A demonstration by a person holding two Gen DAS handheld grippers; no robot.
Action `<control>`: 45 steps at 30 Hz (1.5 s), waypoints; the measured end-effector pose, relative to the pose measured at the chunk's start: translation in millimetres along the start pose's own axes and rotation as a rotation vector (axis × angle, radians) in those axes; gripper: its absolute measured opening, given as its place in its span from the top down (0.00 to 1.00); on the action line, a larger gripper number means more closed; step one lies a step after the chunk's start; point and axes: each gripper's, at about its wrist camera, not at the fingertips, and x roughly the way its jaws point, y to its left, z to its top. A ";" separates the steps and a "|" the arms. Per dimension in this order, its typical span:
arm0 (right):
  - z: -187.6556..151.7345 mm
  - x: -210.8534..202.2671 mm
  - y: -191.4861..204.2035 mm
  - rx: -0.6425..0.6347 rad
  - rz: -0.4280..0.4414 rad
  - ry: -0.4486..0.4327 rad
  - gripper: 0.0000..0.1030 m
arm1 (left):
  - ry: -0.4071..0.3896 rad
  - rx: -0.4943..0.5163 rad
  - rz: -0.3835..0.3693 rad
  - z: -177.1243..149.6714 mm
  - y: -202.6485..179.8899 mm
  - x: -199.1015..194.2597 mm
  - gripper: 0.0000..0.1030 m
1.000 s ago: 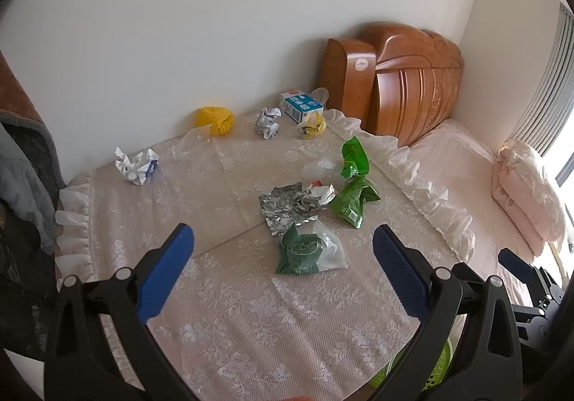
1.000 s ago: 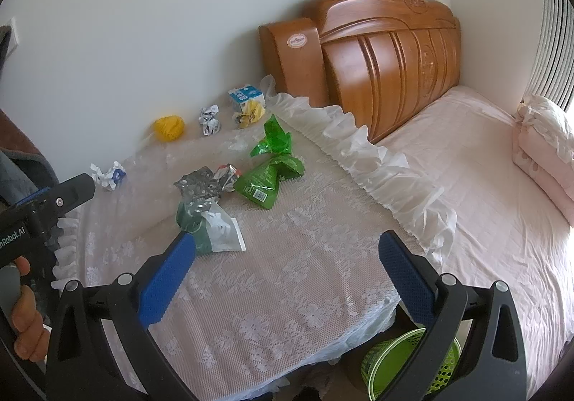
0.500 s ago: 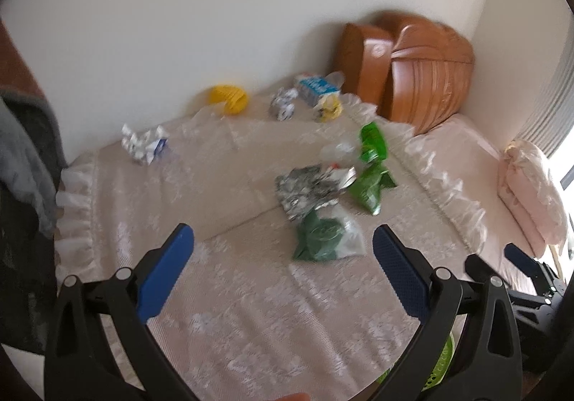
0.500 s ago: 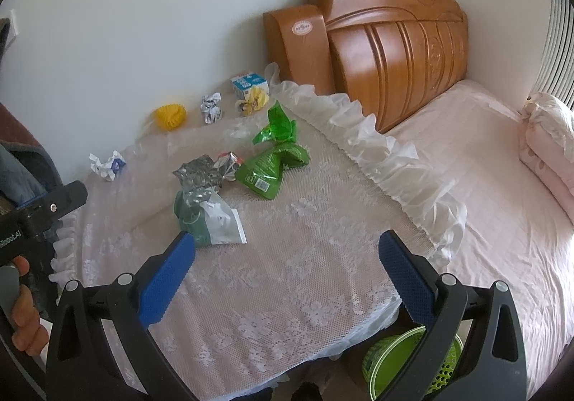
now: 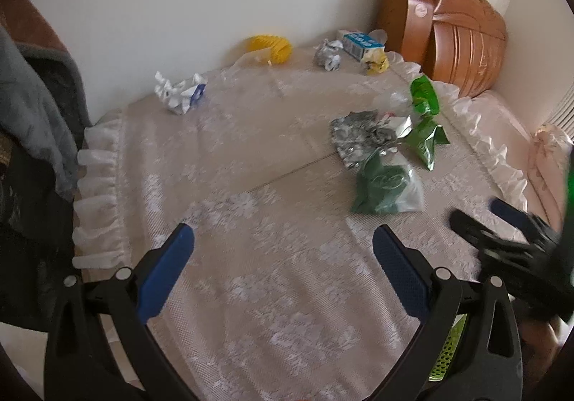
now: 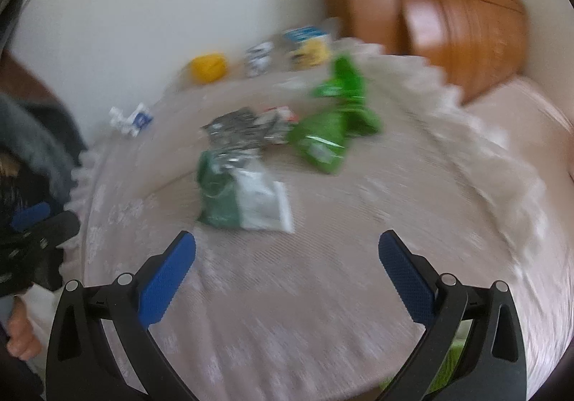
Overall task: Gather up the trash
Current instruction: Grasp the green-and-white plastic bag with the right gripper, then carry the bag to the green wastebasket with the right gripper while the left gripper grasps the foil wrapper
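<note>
Both grippers are held above the near edge of a lace-covered worktop [image 5: 251, 185], and nothing is gripped by either. The left gripper [image 5: 283, 268] is spread wide, its blue pads well apart; the right gripper [image 6: 287, 264] is likewise opened wide and empty.

The trash is scattered ahead of both. Nearest the grippers, a dark green and white bag [image 5: 385, 185] is seen lying flat, ahead and to the right of the left gripper and ahead and slightly left of the right gripper. Just beyond it a crumpled silver foil wrapper [image 5: 362, 135] is found, touching the bag, with two bright green wrappers [image 5: 425, 113] beside it on the right. Farther back, along the wall, a white crumpled paper [image 5: 179, 94], a yellow object [image 5: 271, 47], a grey foil ball [image 5: 328, 54] and a blue and white carton [image 5: 360, 42] are set well apart from the grippers. The right wrist view is blurred.
</note>
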 end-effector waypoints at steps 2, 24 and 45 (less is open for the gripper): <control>6.8 22.8 14.5 -0.044 0.003 0.021 0.02 | 0.003 -0.014 0.005 -1.2 6.8 -1.4 0.07; 15.6 62.6 18.7 0.032 -0.071 0.050 0.18 | -0.049 0.333 -0.144 46.4 -8.4 52.5 0.07; -43.7 -29.8 -69.7 0.357 -0.172 0.033 0.17 | 0.058 1.049 -0.318 85.7 -119.7 175.4 0.08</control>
